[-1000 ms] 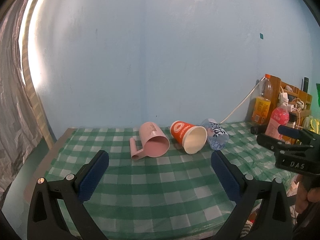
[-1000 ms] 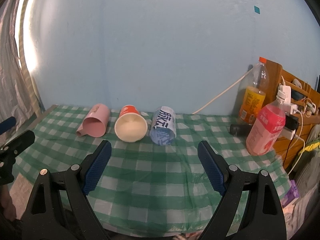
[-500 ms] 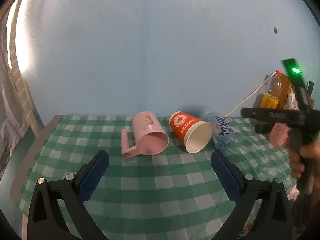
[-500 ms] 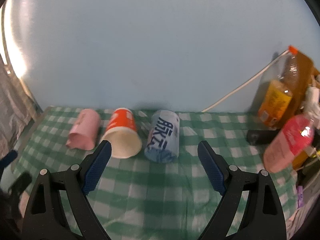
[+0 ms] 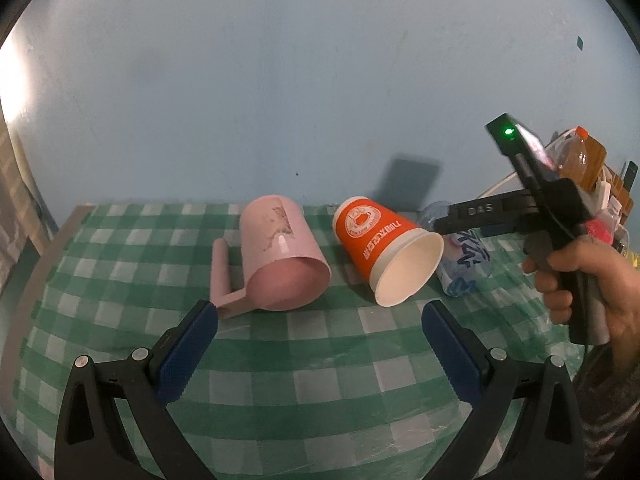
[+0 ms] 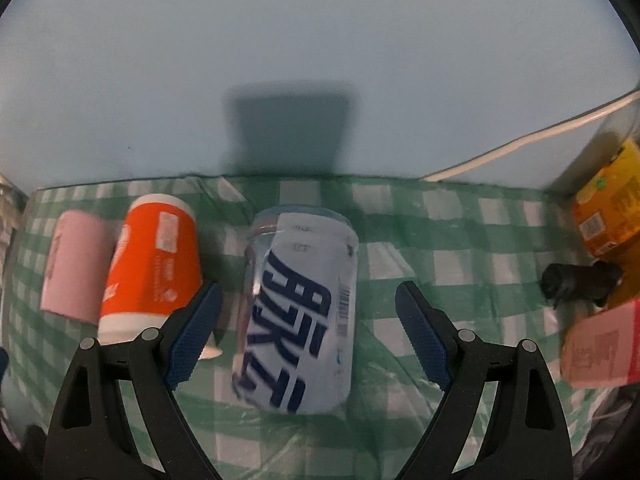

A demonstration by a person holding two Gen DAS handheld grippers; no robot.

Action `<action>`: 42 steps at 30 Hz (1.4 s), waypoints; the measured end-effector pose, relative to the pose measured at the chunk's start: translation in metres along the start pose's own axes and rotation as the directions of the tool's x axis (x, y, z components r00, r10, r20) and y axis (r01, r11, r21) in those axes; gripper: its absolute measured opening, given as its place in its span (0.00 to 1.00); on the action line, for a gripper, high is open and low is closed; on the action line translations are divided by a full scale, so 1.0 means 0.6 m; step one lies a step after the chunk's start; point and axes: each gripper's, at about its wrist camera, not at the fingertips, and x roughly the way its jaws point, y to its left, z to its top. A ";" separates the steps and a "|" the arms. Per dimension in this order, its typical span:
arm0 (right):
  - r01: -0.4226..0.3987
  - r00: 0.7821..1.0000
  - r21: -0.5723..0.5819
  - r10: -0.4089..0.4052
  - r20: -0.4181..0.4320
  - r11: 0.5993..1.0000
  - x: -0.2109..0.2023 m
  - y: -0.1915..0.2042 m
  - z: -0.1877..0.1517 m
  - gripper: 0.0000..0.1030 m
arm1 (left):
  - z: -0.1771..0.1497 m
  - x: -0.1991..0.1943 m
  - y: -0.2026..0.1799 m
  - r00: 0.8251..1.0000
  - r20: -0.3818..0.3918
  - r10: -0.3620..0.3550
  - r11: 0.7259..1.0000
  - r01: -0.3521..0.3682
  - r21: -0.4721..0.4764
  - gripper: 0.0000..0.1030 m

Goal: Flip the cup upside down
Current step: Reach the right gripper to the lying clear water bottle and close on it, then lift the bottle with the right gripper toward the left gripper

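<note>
Nearest, the right gripper [image 6: 306, 338] is seen wide open and empty, straddling the clear plastic cup with the white and blue printed sleeve [image 6: 300, 312], which lies on its side on the green checked tablecloth [image 6: 400, 256]; the left gripper [image 5: 320, 354] is held equally open, with nothing in it. The cup's long axis runs near to far, its mouth apparently toward the near side. It is judged light, thin-walled and easily crushed, so a gentle grasp across its mid-body is advised.
</note>
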 end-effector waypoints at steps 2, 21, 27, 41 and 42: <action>-0.022 0.999 0.006 0.022 -0.027 1.000 0.013 -0.002 0.000 0.84 | -0.001 0.000 -0.001 1.000 0.002 -0.001 1.000 0.001 0.002 1.00; -0.175 0.984 0.076 0.174 0.026 0.982 -0.013 -0.067 -0.063 0.68 | 0.004 0.029 0.002 0.999 -0.042 -0.023 1.000 0.022 -0.006 1.00; -0.236 0.971 0.025 0.234 0.050 0.972 -0.047 -0.059 -0.105 0.68 | -0.002 0.035 0.000 0.997 -0.068 -0.031 0.999 0.032 0.003 1.00; -0.383 0.922 -0.041 0.380 -0.069 0.923 -0.055 0.041 -0.172 0.68 | -0.032 0.014 0.027 0.995 -0.098 -0.032 0.999 0.030 -0.022 1.00; -0.382 0.923 -0.039 0.379 -0.070 0.923 -0.056 0.045 -0.183 0.68 | -0.035 0.016 0.030 0.994 -0.103 -0.033 0.999 0.030 -0.029 1.00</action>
